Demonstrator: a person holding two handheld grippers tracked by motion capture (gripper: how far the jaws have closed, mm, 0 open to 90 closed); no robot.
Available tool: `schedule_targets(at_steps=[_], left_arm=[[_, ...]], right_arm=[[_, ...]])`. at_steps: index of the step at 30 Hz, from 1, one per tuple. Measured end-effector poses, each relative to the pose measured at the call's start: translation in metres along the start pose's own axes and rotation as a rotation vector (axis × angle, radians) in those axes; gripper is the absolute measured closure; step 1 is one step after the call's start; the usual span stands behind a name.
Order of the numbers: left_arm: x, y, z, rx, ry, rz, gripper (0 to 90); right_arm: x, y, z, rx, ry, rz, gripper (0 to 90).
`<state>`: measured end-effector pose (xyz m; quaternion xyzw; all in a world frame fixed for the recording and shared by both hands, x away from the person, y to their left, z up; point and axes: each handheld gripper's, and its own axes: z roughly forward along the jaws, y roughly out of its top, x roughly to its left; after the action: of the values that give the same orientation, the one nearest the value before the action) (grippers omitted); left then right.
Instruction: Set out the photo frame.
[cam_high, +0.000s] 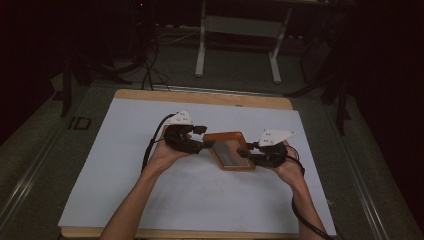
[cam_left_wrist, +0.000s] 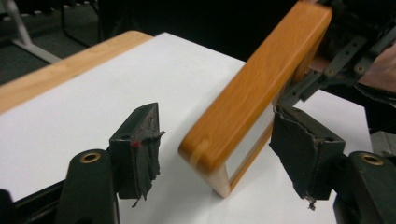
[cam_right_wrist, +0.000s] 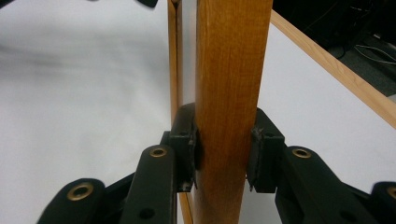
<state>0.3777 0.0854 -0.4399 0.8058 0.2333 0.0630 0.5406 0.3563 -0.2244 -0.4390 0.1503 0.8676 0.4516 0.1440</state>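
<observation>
- The right gripper (cam_right_wrist: 223, 156) pinches the flat orange-brown wooden frame with a pale panel in it (cam_right_wrist: 232, 84). Both black pads press on the thick wooden edge, one on each side.
- In the right gripper view the wooden frame stands straight up between the jaws. A thin wooden strip runs beside it on its left.
- The left gripper (cam_left_wrist: 224, 154) is spread wide. Its torn black pads (cam_left_wrist: 140, 154) do not touch the wood.
- The near corner of the wooden frame sits in the gap between those two pads. It is nearer to the right-hand pad in the left gripper view.
- In that view the frame leans, and its far end goes up to the right gripper (cam_left_wrist: 343, 58) at the top right.
- From the high view the wooden frame (cam_high: 229, 150) is in the middle of the table, between the two grippers. The left gripper (cam_high: 199, 137) is at its left end and the right gripper (cam_high: 250, 152) is at its right end.
- A hand holds each gripper, and the person's two bare forearms come up from the bottom of the high view.
- Under the frame lies a big white sheet (cam_high: 150, 190). It covers most of the light wooden table top (cam_high: 200, 96).
- Past the table is a dark floor with the white legs of a stand (cam_high: 201, 45) and some black cables (cam_high: 150, 70).
</observation>
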Motion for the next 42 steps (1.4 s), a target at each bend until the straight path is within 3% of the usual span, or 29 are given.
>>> schedule_targets(at_steps=[11,16,20,27,34,38,42], left_arm=[[-0.003,-0.010,0.031,0.062,-0.018,-0.002,28.1],[-0.009,-0.013,0.038,0.081,-0.003,0.013,38.2],[-0.010,-0.016,0.041,0.051,0.012,-0.007,48.3],[-0.018,-0.015,0.042,0.032,0.023,0.018,55.6],[-0.028,-0.014,0.046,0.050,0.062,0.052,58.4],[-0.035,-0.016,0.047,0.050,0.102,0.080,57.9],[-0.036,-0.016,0.047,0.044,0.099,0.074,58.2]], right_arm=[[-0.001,-0.003,-0.001,-0.006,-0.004,0.009,67.5],[-0.002,-0.006,-0.003,-0.007,-0.013,0.018,67.1],[-0.003,-0.008,-0.004,0.000,-0.027,0.022,65.4],[-0.004,-0.012,-0.005,0.026,-0.075,0.046,59.8],[-0.003,-0.016,-0.005,0.050,-0.122,0.090,54.7],[-0.002,-0.016,-0.006,0.045,-0.120,0.106,54.4],[-0.004,-0.018,-0.008,0.036,-0.103,0.133,54.4]])
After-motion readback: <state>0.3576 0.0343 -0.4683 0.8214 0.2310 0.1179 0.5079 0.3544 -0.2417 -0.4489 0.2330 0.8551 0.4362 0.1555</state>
